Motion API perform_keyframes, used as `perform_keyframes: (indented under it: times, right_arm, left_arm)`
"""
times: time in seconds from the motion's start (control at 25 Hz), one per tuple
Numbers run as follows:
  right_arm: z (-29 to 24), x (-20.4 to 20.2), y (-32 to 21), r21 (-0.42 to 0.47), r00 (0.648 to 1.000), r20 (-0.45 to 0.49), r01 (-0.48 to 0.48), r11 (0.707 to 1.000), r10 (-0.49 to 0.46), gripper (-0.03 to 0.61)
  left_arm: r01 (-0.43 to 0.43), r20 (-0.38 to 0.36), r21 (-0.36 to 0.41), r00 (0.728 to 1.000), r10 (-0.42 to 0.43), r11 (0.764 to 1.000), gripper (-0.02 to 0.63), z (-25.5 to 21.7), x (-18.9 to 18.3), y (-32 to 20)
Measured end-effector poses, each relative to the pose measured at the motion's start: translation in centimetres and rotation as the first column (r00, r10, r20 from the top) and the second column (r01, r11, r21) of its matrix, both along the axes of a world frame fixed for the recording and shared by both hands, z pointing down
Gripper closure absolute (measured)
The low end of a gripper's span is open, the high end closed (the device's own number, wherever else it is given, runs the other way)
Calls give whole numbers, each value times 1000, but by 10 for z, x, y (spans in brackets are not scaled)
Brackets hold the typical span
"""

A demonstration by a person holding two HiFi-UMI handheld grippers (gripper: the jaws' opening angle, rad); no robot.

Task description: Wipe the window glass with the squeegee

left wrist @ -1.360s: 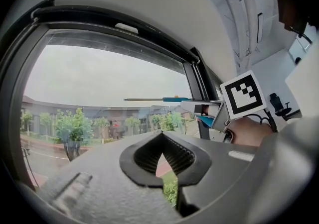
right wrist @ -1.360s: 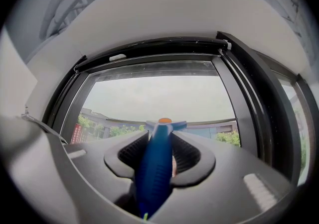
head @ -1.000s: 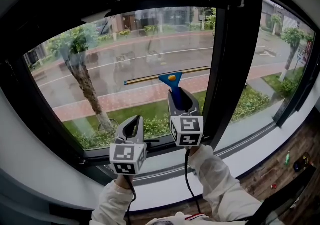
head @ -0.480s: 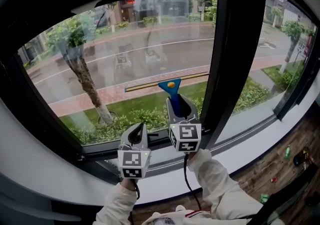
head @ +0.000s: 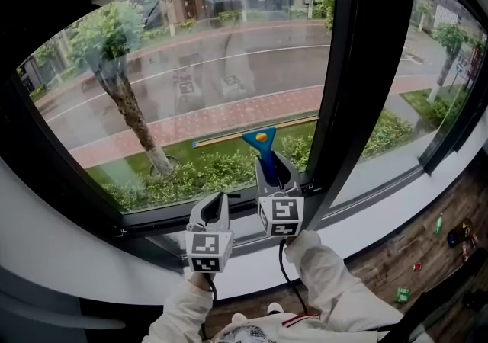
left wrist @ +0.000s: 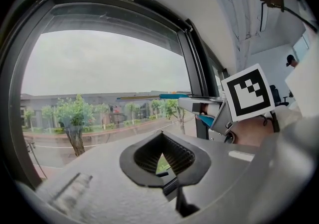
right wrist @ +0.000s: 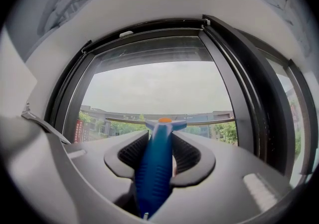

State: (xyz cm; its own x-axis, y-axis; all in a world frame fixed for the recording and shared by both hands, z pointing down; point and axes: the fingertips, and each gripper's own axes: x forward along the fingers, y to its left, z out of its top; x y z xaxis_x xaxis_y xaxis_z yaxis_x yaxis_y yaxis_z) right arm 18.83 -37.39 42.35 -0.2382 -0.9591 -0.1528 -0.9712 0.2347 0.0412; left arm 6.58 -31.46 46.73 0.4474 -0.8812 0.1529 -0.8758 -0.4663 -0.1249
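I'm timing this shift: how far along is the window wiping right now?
Done: hard to judge; the large window pane shows no clear streaks or wet edge. In hand: the right claw is shut on the blue-handled squeegee, blade low on the pane, above the black bottom frame. Left: likely the last strip under the blade, at least in this column. The left claw is shut and empty.
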Motion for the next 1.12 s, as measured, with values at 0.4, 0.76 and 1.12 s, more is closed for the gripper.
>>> perform_keyframes:
  times: [0.4, 0.76, 1.12]
  right_arm:
    - [62, 0, 3, -97, 1000, -4, 2, 995, -2, 428]
    - [113, 3, 4, -157, 1000, -1, 3, 988, -3, 428]
    - [154, 5, 5, -220, 1000, 5, 3, 975, -2, 428]
  left_arm:
    - [-8, 2, -61, 1000, 8, 998, 614, 33, 4, 2]
    - [-23, -11, -115, 1000, 21, 993, 614, 61, 10, 5]
    - [-20, 5, -153, 1000, 21, 988, 614, 75, 10, 6]
